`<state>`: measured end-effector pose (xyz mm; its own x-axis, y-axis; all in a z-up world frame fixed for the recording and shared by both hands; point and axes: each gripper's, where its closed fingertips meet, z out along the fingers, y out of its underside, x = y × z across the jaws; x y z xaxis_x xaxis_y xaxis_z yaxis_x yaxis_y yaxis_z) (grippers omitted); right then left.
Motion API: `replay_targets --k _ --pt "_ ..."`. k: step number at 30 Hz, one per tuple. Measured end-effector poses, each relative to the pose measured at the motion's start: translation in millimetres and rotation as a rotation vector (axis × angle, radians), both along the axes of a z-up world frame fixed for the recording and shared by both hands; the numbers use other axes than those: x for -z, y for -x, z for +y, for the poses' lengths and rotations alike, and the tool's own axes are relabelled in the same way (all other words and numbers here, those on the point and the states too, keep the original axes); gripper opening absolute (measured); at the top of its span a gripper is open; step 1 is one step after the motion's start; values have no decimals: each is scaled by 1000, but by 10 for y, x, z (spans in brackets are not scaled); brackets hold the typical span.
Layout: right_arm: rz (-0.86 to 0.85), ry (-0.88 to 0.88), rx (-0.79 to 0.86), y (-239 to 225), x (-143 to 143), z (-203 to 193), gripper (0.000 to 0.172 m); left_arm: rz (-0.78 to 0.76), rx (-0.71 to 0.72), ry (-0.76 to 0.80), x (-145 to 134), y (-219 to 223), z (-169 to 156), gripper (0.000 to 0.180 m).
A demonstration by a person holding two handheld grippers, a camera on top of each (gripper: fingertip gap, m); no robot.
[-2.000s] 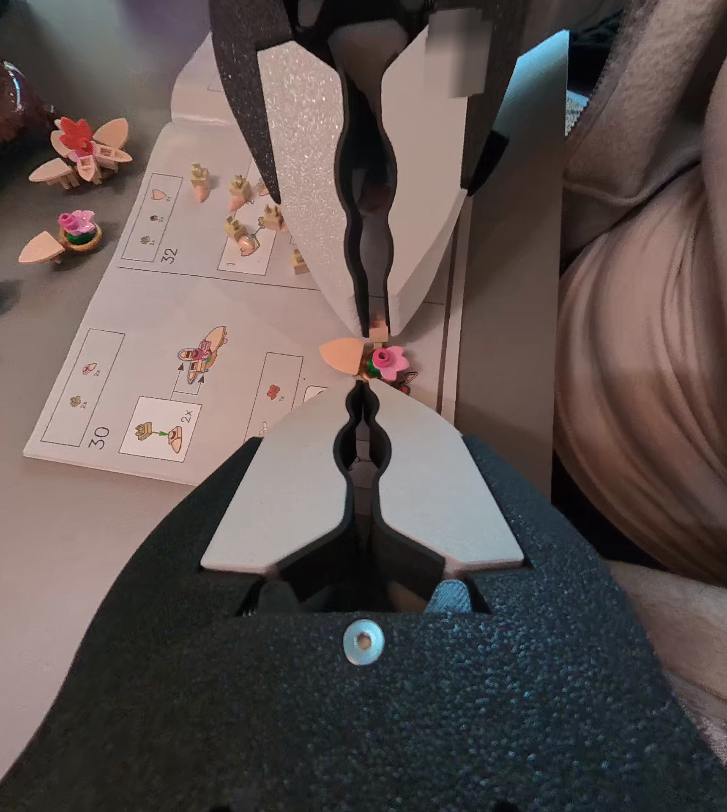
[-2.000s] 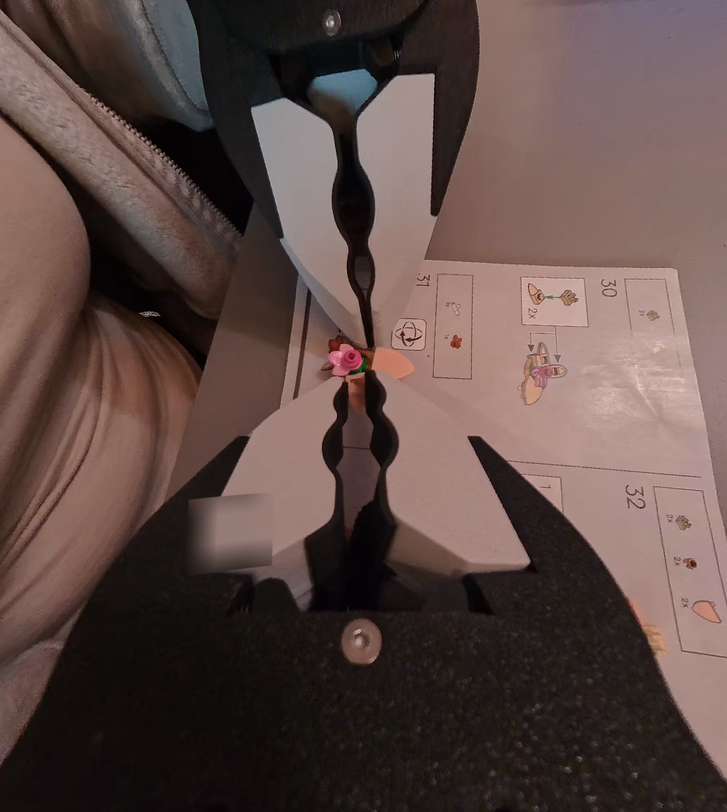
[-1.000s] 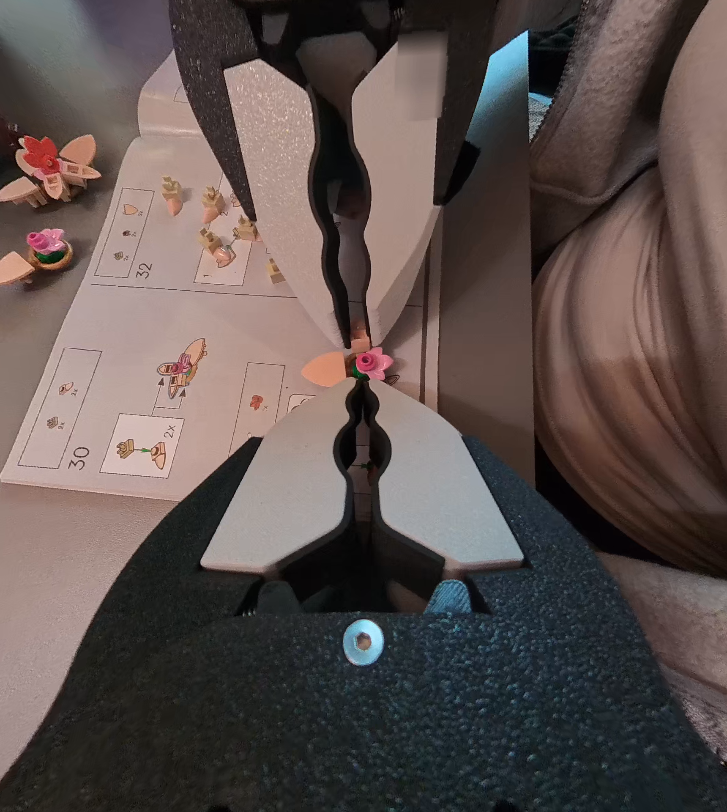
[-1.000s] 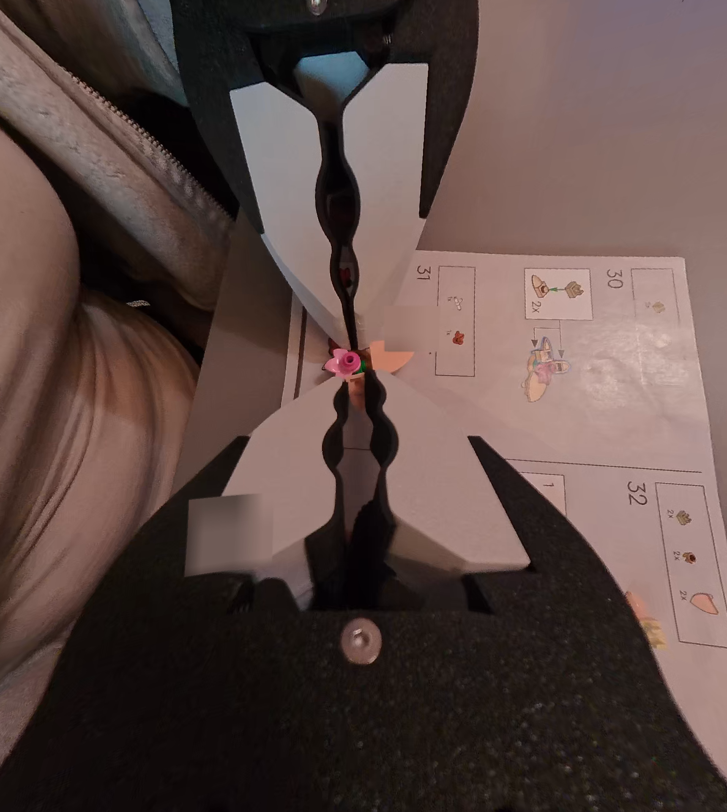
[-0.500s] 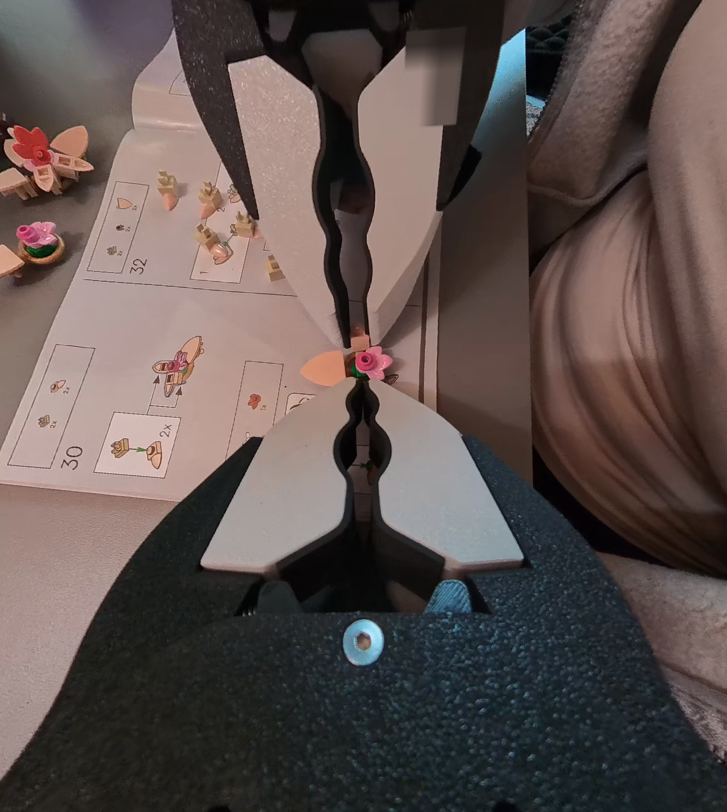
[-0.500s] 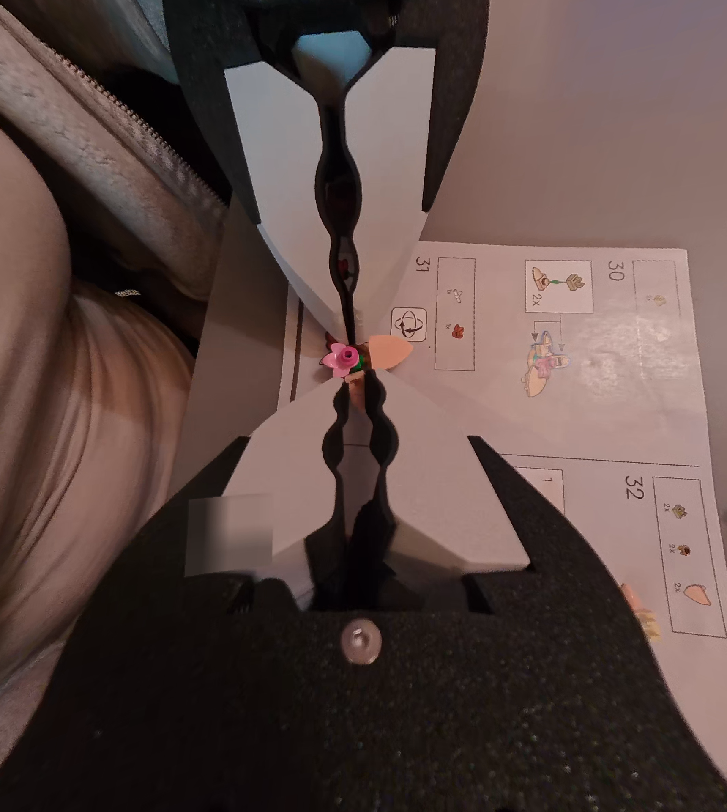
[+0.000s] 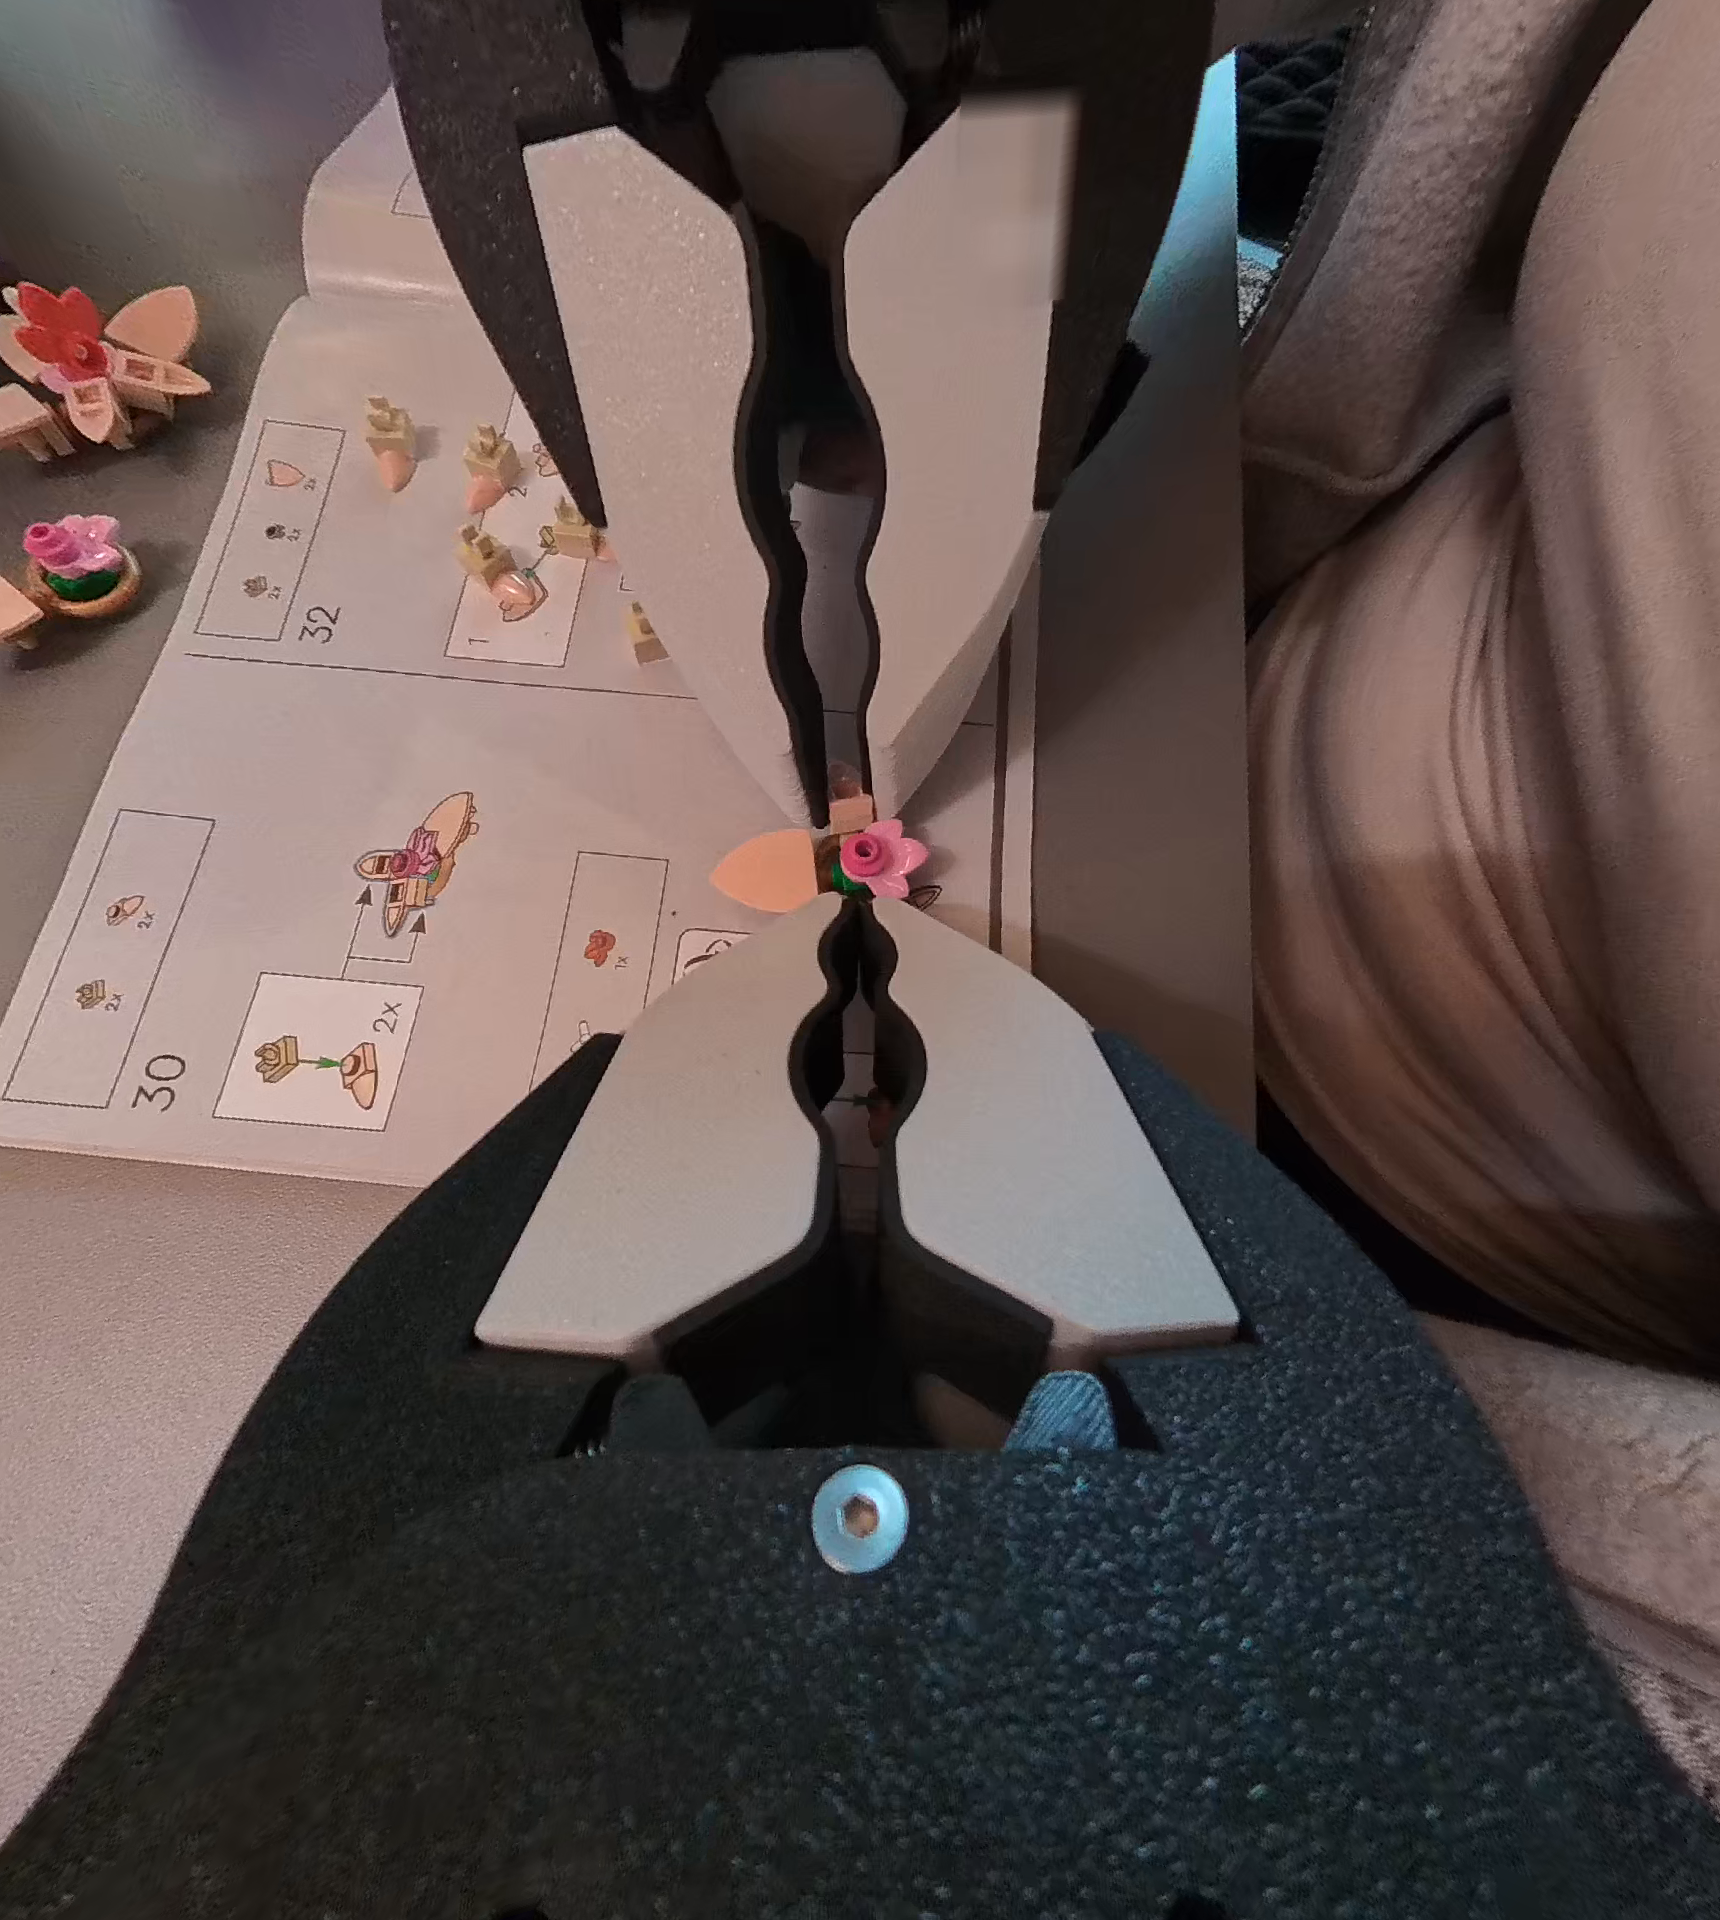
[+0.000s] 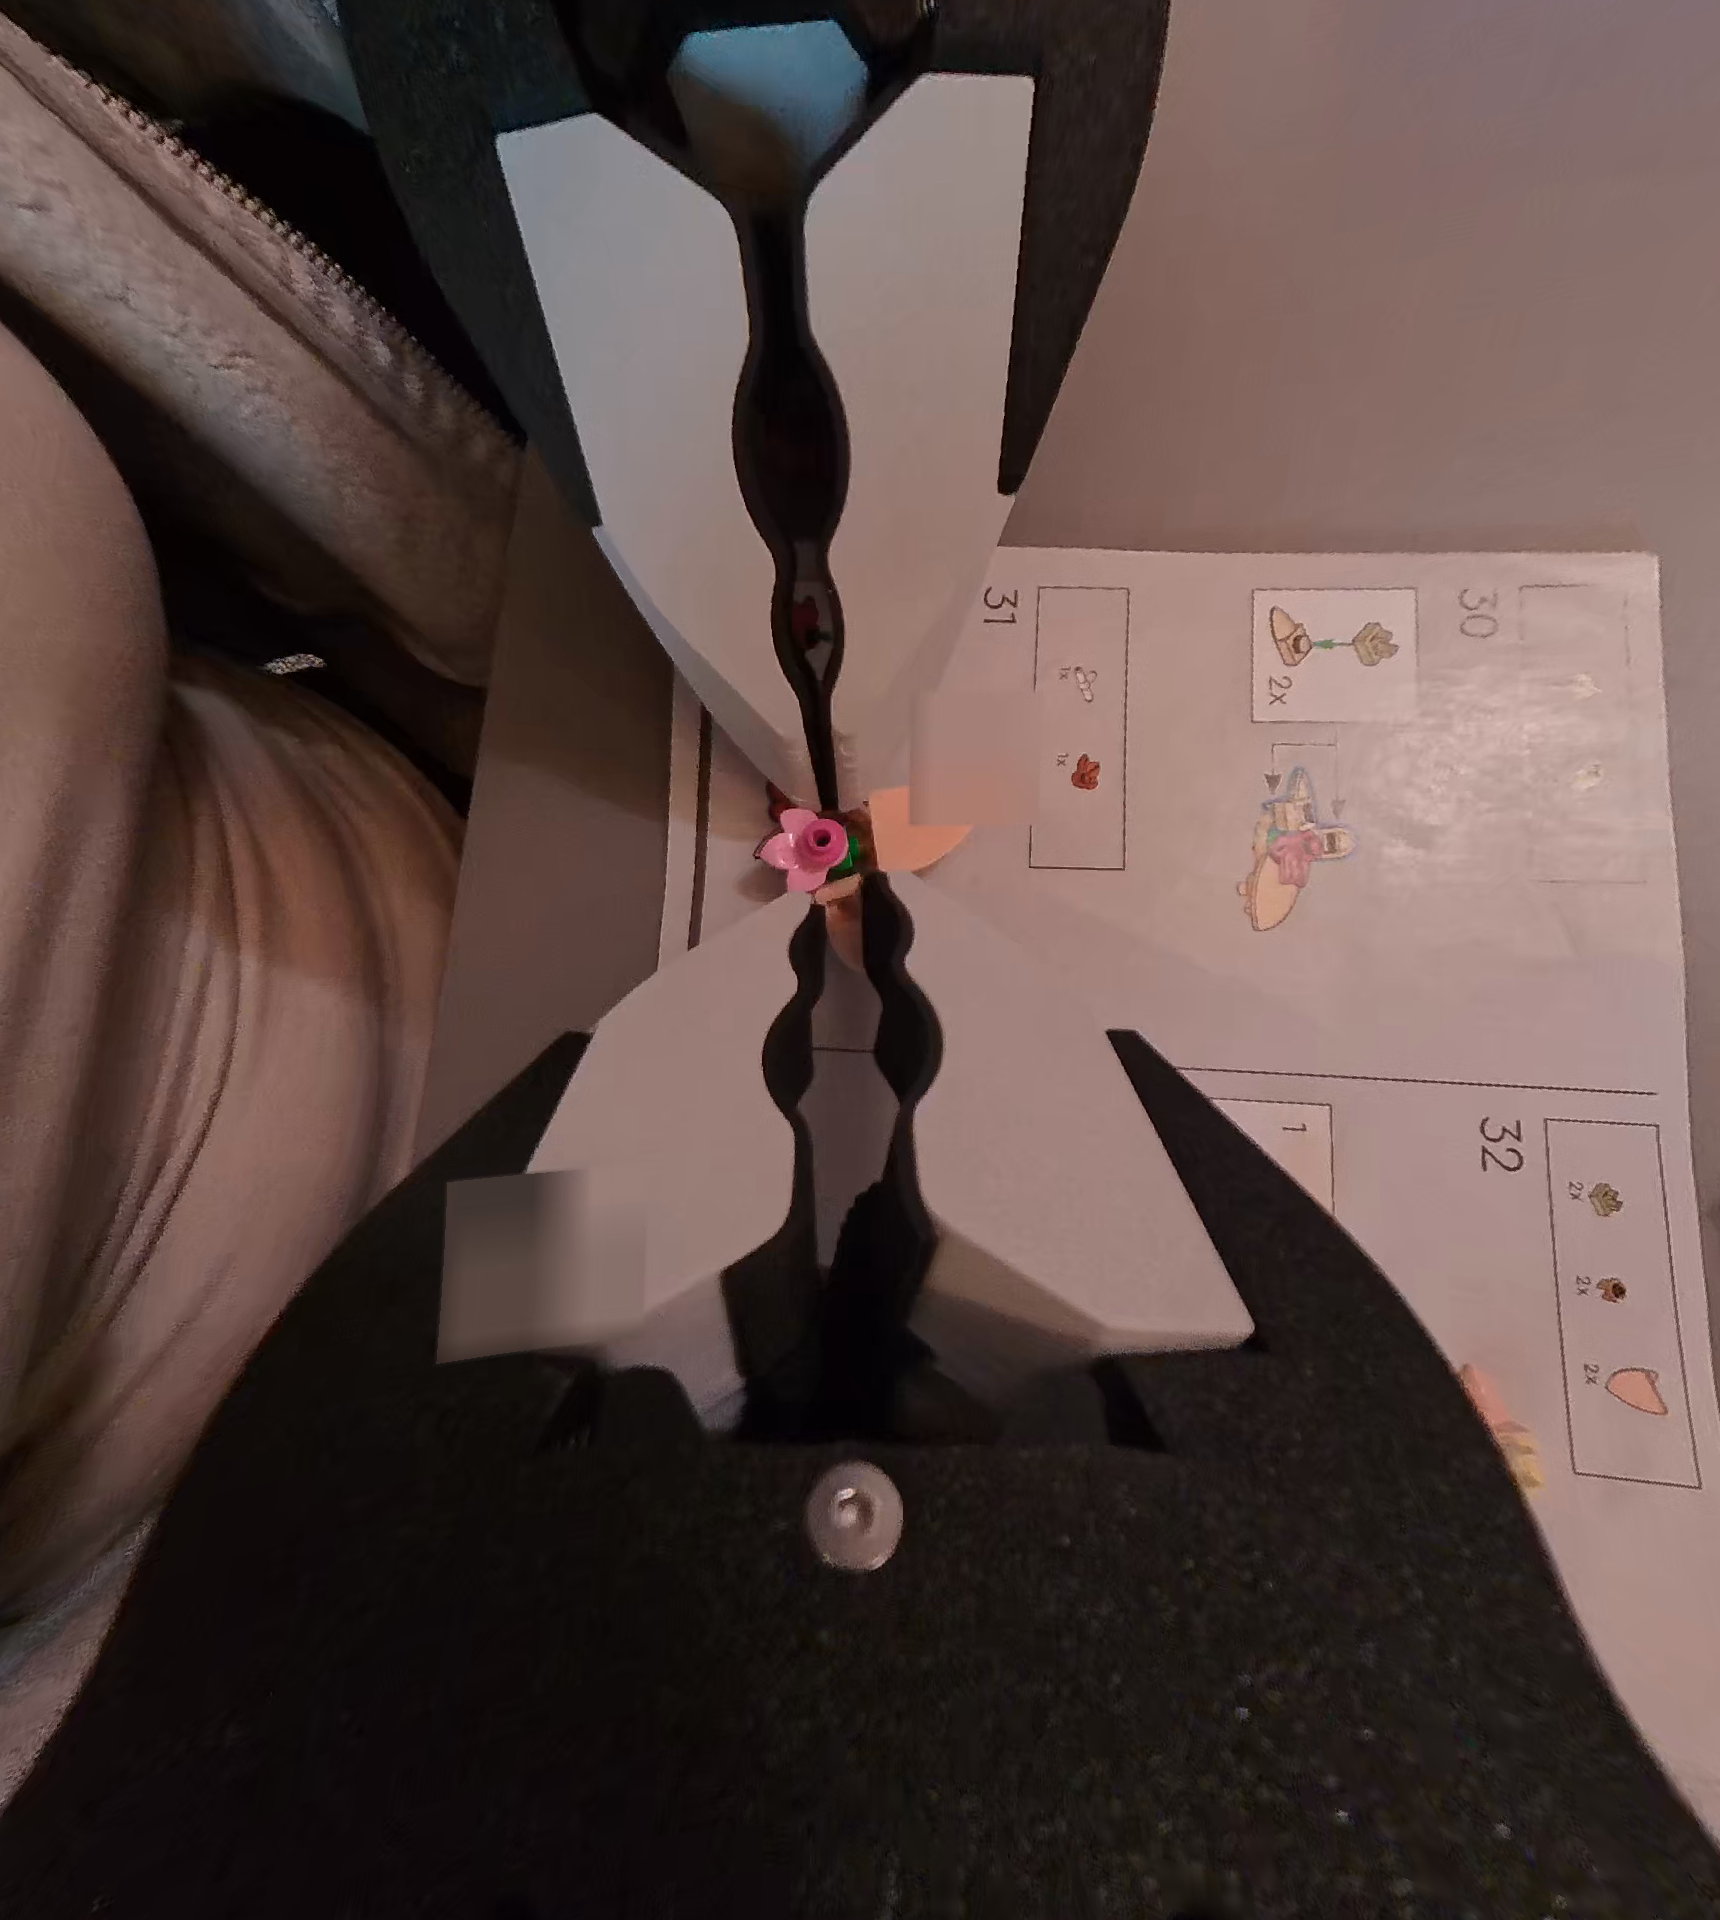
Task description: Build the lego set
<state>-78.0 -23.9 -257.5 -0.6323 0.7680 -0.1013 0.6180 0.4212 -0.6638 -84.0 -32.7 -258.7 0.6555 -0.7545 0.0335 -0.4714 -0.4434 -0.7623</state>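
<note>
Between the two sets of fingertips, which meet nose to nose above the instruction booklet [image 7: 399, 790], sits a small pink brick flower [image 7: 877, 857] with a peach petal piece [image 7: 762, 873]. The left gripper [image 7: 851, 909] is fully closed on its underside, and the right gripper [image 8: 840, 904] is clamped narrowly on a tan piece [image 7: 851, 808] (likely so the parts press together).

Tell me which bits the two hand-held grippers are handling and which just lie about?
In hand: left hand-held gripper, pink-flower piece; right hand-held gripper, tan brick.
Lying about: instruction booklet, red-flower model, second pink flower, loose tan bricks.

Grey-fingered black tongs [image 7: 851, 909], beige fleece sleeve [image 7: 1562, 727]
</note>
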Motion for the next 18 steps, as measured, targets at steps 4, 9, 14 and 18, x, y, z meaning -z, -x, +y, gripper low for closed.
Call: replay_targets --k 4,9,14,18 --pt "7 -21 -16 0 -1 -1 6 0 0 1 0 0 -2 0" --pt "50 19 -29 -10 -59 -17 13 23 7 10 33 -6 -9 0" --pt "100 21 -25 -7 -119 29 5 18 7 18 33 -7 -11 0" --pt "102 -9 -45 -32 -88 50 0 16 -1 16 29 1 -3 0"
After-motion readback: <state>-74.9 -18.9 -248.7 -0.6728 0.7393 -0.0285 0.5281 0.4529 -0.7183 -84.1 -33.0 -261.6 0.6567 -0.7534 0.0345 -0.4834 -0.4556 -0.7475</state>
